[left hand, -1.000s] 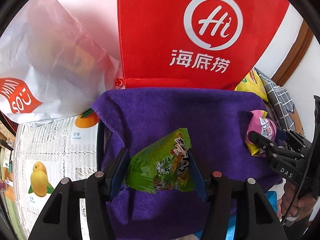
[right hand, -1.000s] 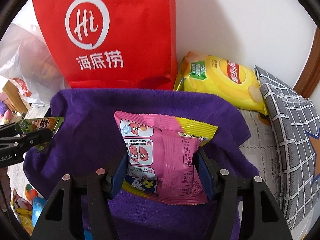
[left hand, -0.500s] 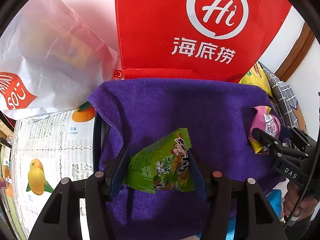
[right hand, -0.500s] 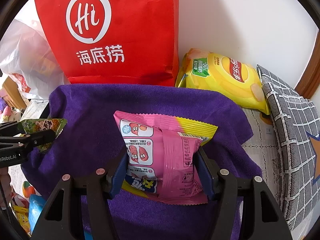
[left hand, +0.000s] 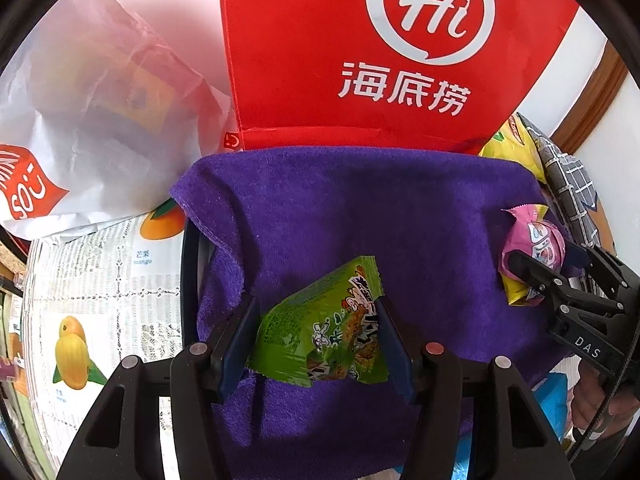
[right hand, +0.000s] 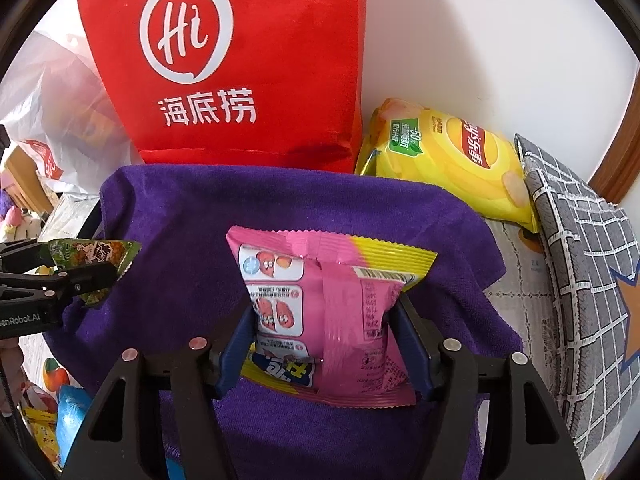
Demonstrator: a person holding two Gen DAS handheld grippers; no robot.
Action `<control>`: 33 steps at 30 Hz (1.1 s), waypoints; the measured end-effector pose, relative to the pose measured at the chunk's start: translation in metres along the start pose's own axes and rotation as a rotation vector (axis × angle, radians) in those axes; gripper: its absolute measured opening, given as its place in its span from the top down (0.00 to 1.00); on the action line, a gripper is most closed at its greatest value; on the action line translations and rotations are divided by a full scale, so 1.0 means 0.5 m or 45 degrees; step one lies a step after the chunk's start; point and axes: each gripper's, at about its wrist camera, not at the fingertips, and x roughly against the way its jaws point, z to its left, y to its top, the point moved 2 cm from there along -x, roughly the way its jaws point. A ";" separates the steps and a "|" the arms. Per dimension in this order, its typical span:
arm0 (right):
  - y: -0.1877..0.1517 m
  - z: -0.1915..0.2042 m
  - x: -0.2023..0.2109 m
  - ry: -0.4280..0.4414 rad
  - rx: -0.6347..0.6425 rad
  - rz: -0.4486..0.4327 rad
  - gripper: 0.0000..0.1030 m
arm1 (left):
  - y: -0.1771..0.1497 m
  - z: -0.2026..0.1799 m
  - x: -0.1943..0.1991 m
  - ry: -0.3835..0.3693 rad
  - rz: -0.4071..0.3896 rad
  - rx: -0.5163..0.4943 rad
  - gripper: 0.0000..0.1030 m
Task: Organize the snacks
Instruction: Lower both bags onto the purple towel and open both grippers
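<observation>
Behind a draped purple towel stood a red fabric bag. Over the towel, a green snack packet was pinched by the left gripper. The right gripper, jaws just widening, still bracketed a pink snack packet.

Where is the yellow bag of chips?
In the right wrist view, the yellow chip bag leans against the white wall at upper right, squeezed between the red bag and the grey checked cushion, just behind the purple towel.
</observation>
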 end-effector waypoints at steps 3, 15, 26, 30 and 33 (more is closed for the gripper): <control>0.001 0.003 0.012 0.000 0.011 -0.023 0.28 | -0.001 -0.002 -0.002 -0.012 0.009 0.001 0.44; 0.011 0.019 0.073 -0.004 0.036 -0.088 0.19 | 0.001 -0.027 0.077 0.012 -0.098 -0.056 0.24; -0.026 0.023 0.180 -0.061 -0.007 -0.168 0.19 | -0.048 -0.030 0.179 0.087 -0.183 -0.065 0.21; -0.044 0.018 0.223 -0.099 -0.026 -0.197 0.17 | -0.074 -0.028 0.214 0.106 -0.200 -0.052 0.20; -0.063 0.013 0.260 -0.107 -0.051 -0.224 0.13 | -0.100 -0.033 0.245 0.088 -0.226 -0.061 0.20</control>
